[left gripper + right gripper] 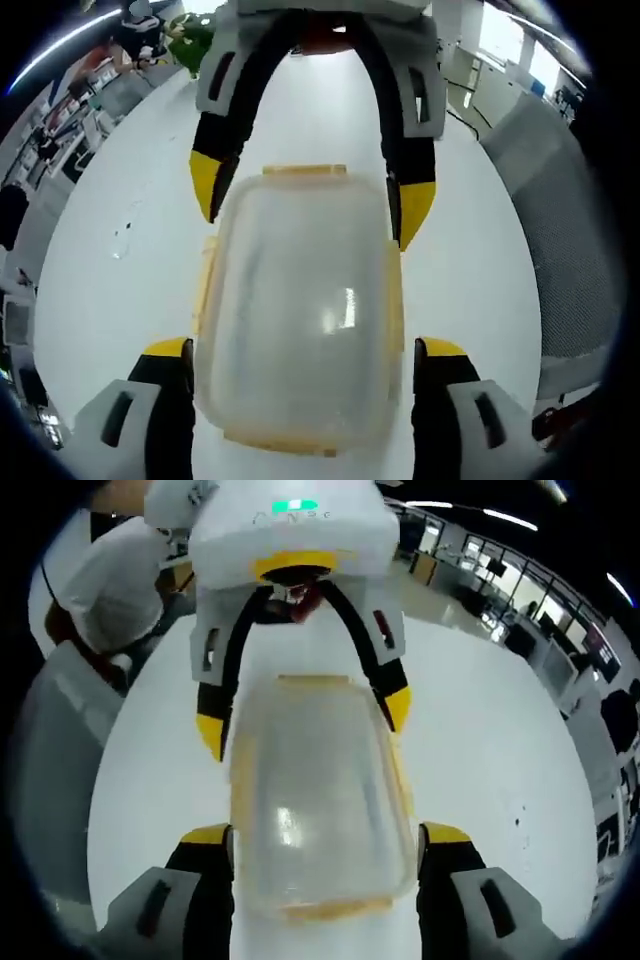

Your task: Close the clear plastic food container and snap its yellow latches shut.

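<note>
The clear plastic food container [300, 310] sits on the white worktop [110, 300] in the middle of the left gripper view, its lid lying on top and its yellow latches [305, 171] showing along the far edge, down both long sides and at the near edge; whether any latch is snapped down cannot be told from here. The left gripper [303, 352] rises from the bottom of that frame with its yellow-tipped fingers [166, 349] apart, one on each side of the container's near end and close against its walls; contact with the walls cannot be judged. At the top of the same frame the right gripper [312, 200] reaches in from the far side, its fingers also apart and straddling the container's far end, the yellow tips lying beside the far corners.

In the right gripper view the container [320, 800] again fills the centre on the worktop [500, 740], a yellow latch [318, 911] visible at the near edge and a yellow strip running down the right side; the right gripper [325, 835] stands at the bottom with its fingers [205, 836] spread to either side of the near end. The left gripper [305, 720] comes down from the top of that frame, fingers open around the far end. A person in a white top [115, 580] is at the upper left, and office desks [520, 590] recede at the upper right.
</note>
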Demonstrator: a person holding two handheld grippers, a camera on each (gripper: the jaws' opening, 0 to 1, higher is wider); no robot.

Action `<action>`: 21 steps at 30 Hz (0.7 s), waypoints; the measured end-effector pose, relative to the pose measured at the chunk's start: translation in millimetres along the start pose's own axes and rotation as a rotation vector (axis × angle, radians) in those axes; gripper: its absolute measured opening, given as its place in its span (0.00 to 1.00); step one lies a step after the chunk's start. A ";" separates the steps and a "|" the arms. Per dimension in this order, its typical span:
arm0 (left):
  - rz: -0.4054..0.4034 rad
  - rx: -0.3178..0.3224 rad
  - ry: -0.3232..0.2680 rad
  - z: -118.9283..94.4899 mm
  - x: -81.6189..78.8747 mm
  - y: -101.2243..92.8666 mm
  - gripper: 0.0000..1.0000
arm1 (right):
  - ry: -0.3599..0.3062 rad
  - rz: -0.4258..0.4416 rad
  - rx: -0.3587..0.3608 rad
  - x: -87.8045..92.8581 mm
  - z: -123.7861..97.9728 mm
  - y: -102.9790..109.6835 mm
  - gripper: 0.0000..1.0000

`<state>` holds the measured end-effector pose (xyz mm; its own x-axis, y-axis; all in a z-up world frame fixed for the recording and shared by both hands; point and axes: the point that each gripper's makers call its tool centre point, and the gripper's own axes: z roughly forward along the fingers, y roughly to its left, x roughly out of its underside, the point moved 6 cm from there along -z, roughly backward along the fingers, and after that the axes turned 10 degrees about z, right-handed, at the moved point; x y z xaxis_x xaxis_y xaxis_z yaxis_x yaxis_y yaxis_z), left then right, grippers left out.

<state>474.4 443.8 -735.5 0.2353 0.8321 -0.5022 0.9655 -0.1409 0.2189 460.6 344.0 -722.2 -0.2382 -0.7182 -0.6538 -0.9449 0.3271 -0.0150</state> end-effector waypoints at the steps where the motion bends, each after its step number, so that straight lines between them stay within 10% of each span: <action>1: -0.017 -0.024 -0.024 -0.9 1.4 0.4 0.89 | -0.014 0.022 -0.008 0.8 0.5 2.5 0.72; 13: -0.197 -0.225 -0.288 -12.2 0.2 -6.6 0.87 | -0.253 0.151 0.154 -1.5 -6.4 10.5 0.71; 21: -0.264 -0.253 -0.332 -17.5 -4.7 -19.2 0.78 | -0.318 0.270 0.234 4.1 -15.2 11.8 0.65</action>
<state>452.8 452.0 -722.7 0.0493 0.6000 -0.7985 0.9492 0.2205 0.2243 445.1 335.6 -713.6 -0.3532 -0.3772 -0.8561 -0.7742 0.6316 0.0411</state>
